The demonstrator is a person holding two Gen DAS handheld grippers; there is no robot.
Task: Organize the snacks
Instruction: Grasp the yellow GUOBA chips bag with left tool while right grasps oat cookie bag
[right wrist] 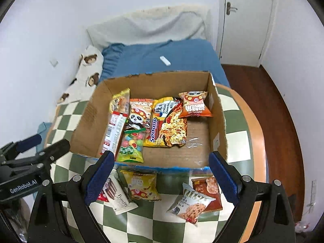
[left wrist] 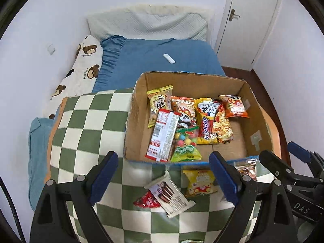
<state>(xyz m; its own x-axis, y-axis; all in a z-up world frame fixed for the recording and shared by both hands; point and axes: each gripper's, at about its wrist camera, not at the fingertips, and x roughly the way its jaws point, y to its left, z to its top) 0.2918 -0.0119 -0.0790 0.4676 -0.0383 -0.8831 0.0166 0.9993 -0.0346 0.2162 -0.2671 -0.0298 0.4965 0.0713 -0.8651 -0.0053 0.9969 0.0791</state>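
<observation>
Cardboard box (right wrist: 85, 125) on checkered table (left wrist: 87, 121), open top. Inside: white-red wafer pack (left wrist: 162, 134), long axis running from near wall to far; candy bag (left wrist: 185, 145) beside it; panda snack (right wrist: 139, 115); Sedaap noodle pack (right wrist: 168, 125), long axis also front-to-back; orange bag (right wrist: 195, 105) at far right. Outside, near front wall: chocolate stick pack (left wrist: 170, 194) lying diagonal, yellow bag (right wrist: 141, 184), cookie pouch (right wrist: 191, 204) overlapping brown pack (right wrist: 208, 190), label unclear. Red wrapper (left wrist: 144, 200) mostly hidden. Left gripper (left wrist: 164, 180) and right gripper (right wrist: 160, 178) both spread wide, holding nothing.
</observation>
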